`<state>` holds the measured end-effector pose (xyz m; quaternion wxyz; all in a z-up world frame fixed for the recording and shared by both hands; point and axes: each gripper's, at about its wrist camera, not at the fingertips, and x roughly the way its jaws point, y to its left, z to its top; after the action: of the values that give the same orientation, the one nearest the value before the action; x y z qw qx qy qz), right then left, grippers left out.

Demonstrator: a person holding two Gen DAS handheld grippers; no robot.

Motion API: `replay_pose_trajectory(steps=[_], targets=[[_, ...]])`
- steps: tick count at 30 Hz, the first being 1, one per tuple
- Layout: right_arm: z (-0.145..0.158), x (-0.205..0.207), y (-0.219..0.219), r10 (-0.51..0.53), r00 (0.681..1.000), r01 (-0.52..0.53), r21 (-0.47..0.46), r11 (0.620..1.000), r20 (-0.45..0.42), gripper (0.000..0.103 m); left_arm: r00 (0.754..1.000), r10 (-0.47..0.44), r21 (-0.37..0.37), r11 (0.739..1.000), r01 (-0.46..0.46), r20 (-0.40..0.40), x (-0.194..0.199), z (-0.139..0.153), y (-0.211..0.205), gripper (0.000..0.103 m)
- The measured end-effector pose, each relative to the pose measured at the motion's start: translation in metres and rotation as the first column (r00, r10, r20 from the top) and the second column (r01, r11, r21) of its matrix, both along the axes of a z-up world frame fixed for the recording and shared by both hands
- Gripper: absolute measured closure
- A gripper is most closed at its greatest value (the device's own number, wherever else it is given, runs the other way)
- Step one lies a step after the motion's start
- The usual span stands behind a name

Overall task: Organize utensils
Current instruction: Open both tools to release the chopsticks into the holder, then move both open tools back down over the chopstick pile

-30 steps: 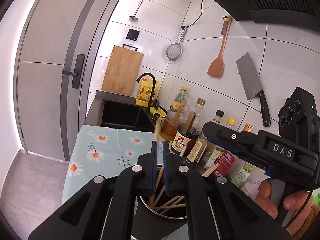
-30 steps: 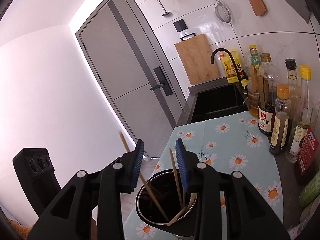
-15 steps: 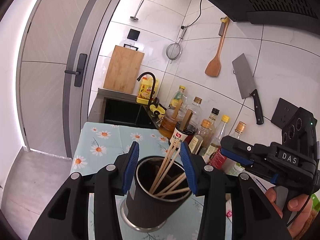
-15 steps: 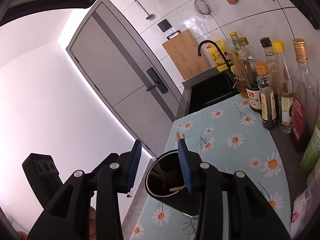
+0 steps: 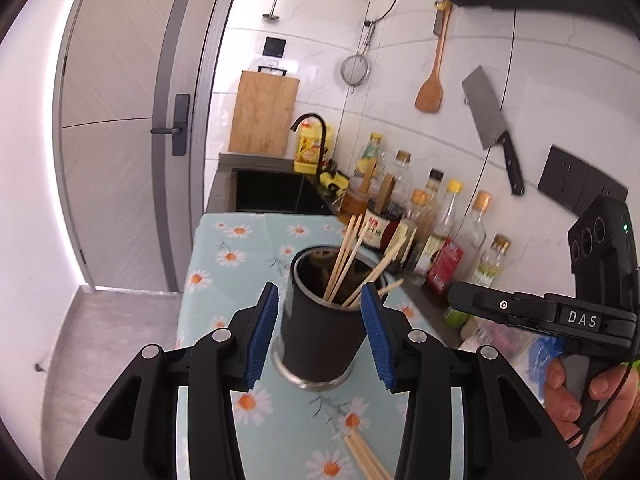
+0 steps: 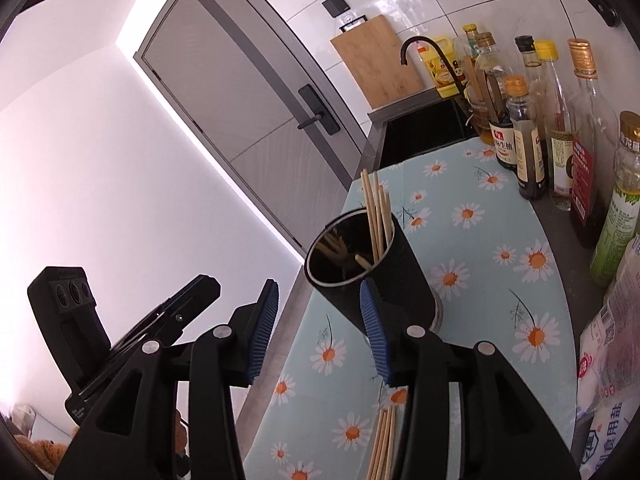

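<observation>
A black cylindrical utensil holder [image 5: 320,332] stands on the daisy-print cloth [image 5: 236,264] and holds several wooden chopsticks [image 5: 348,256]. It also shows in the right wrist view [image 6: 384,272] with its chopsticks [image 6: 376,216]. More loose chopsticks [image 5: 366,460] lie on the cloth near me, also in the right wrist view [image 6: 384,444]. My left gripper [image 5: 320,332] is open, its jaws on either side of the holder without touching it. My right gripper [image 6: 318,332] is open and empty, just left of the holder.
A row of sauce and oil bottles [image 5: 436,216] lines the wall on the right, with a black sink [image 5: 276,196] and faucet behind. A cleaver [image 5: 492,124], wooden spatula [image 5: 432,80] and strainer hang on the tiles. Packets [image 6: 608,384] lie at the right edge.
My left gripper opened, let a chopstick drop into the holder, and pulled back. My right gripper also drew back from the holder, staying open.
</observation>
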<state>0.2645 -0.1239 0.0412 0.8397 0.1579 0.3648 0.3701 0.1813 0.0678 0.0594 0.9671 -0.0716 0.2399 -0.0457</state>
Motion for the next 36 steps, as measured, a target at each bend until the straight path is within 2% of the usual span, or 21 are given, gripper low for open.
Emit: replay_pose_trajectory(steps=[7, 9, 12, 18, 24, 28, 30, 32, 36], targets=[[-0.04, -0.02, 0.011, 0.044, 0.994, -0.06, -0.171, 0.984, -0.097, 0.059, 0.988, 0.046, 0.08, 0.996, -0.035, -0.146, -0.016, -0.038, -0.007, 0.061], [-0.054, -0.026, 0.014, 0.055, 0.991, -0.08, -0.222, 0.972, -0.12, 0.059, 0.974, 0.055, 0.083, 0.996, -0.037, -0.221, -0.016, -0.053, -0.007, 0.061], [-0.072, -0.031, 0.014, 0.062, 0.983, -0.103, -0.239, 0.966, -0.174, 0.059, 0.949, 0.057, 0.08, 0.996, -0.033, -0.309, -0.018, -0.073, -0.006, 0.061], [-0.1, -0.037, 0.017, 0.059, 0.965, -0.136, -0.293, 0.946, -0.256, 0.059, 0.909, 0.068, 0.09, 0.995, -0.034, -0.41, -0.023, -0.099, -0.006, 0.061], [-0.129, -0.039, 0.022, 0.056, 0.938, -0.187, -0.363, 0.913, -0.342, 0.059, 0.879, 0.05, 0.104, 0.995, 0.0, -0.474, -0.03, -0.119, -0.011, 0.061], [-0.143, -0.037, 0.021, 0.039, 0.914, -0.204, -0.377, 0.904, -0.403, 0.059, 0.856, 0.044, 0.105, 0.994, 0.012, -0.515, -0.032, -0.13, -0.011, 0.061], [-0.147, -0.036, 0.022, 0.036, 0.906, -0.214, -0.383, 0.898, -0.421, 0.063, 0.845, 0.041, 0.108, 0.994, 0.02, -0.533, -0.032, -0.135, -0.011, 0.061], [-0.148, -0.035, 0.024, 0.032, 0.901, -0.225, -0.402, 0.887, -0.433, 0.072, 0.837, 0.042, 0.111, 0.994, 0.023, -0.545, -0.033, -0.139, -0.012, 0.061], [-0.151, -0.034, 0.028, 0.019, 0.89, -0.24, -0.432, 0.869, -0.456, 0.075, 0.824, 0.039, 0.107, 0.994, 0.027, -0.565, -0.033, -0.144, -0.011, 0.061]])
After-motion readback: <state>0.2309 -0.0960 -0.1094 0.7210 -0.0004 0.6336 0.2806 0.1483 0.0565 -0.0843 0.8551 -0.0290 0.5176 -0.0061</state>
